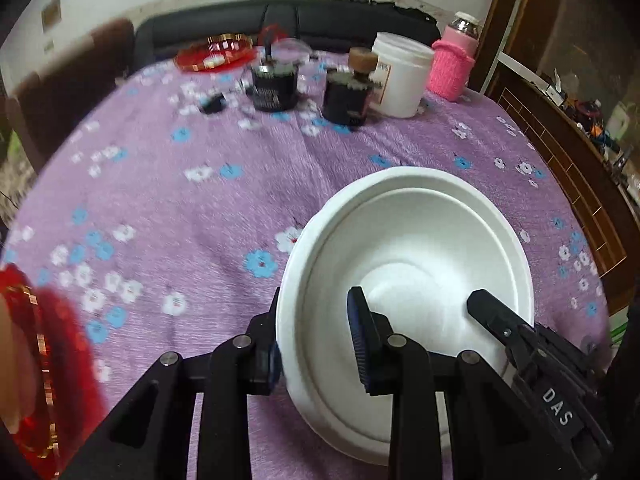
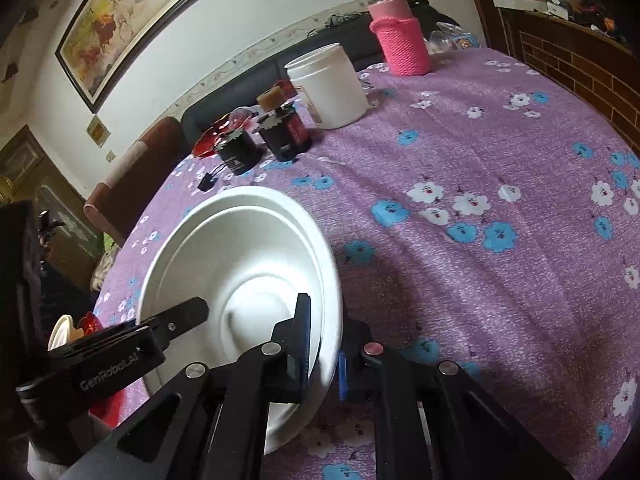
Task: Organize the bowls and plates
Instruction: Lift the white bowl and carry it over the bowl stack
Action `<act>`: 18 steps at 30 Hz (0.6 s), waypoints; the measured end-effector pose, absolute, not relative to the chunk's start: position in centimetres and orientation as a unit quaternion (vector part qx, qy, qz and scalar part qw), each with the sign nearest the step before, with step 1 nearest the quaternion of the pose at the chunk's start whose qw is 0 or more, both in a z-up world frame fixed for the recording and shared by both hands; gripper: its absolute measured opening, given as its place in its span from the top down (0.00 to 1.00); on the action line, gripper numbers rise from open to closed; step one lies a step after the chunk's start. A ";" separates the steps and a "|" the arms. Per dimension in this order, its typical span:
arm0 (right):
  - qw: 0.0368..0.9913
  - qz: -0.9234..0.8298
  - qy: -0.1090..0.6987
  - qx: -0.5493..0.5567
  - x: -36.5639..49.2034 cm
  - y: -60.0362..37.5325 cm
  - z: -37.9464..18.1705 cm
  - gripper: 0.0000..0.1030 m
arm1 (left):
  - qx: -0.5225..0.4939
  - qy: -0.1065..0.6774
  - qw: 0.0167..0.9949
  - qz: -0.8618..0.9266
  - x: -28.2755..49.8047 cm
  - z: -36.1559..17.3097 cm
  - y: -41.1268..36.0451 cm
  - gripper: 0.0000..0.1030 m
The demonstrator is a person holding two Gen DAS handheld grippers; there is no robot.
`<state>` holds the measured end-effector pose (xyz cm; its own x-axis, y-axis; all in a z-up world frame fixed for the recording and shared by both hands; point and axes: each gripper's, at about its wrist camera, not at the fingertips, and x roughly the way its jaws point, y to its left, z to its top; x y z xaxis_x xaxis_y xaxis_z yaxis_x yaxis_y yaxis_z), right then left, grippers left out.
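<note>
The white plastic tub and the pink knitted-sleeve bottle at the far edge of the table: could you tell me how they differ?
The white plastic tub is wide, squat and lidless; the pink knitted-sleeve bottle is taller, narrower and capped. The tub's wall is smooth and bare apart from a label, while the bottle wears a knitted cover below a clear neck. Both stand upright on the purple floral tablecloth.

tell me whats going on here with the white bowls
A person is working two handheld grippers on a pair of nested white bowls on a table with a purple flowered cloth. The left gripper is clamped on the rim at one side, and the right gripper is clamped on the opposite rim. Jars, a white tub and a pink-sleeved bottle stand at the table's far side.
</note>
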<state>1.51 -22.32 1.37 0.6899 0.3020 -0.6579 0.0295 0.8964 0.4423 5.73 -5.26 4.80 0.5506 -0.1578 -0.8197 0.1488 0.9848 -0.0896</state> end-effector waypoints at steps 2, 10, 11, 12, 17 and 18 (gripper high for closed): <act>0.889 0.091 0.386 0.227 1.5 -22.3 1.2 0.89 | 0.007 0.455 0.887 -0.080 5.0 5.4 -5.0 0.73; 0.886 0.146 0.373 0.234 0.8 -20.5 1.8 0.89 | 0.034 0.407 0.911 -0.056 0.8 8.1 -3.2 0.77; 0.885 0.154 0.371 0.236 0.7 -20.2 1.9 0.89 | 0.032 0.404 0.912 -0.055 0.3 8.4 -2.8 0.77; 0.884 0.160 0.370 0.234 0.5 -19.9 2.1 0.89 | 0.029 0.403 0.913 -0.052 -0.2 8.7 -2.3 0.77; 0.883 0.184 0.369 0.223 -0.4 -17.9 2.7 0.89 | 0.009 0.402 0.915 -0.043 -2.5 9.5 0.0 0.77; 0.883 0.189 0.368 0.221 -0.8 -17.3 3.0 0.89 | 0.006 0.402 0.915 -0.040 -3.0 9.6 0.5 0.77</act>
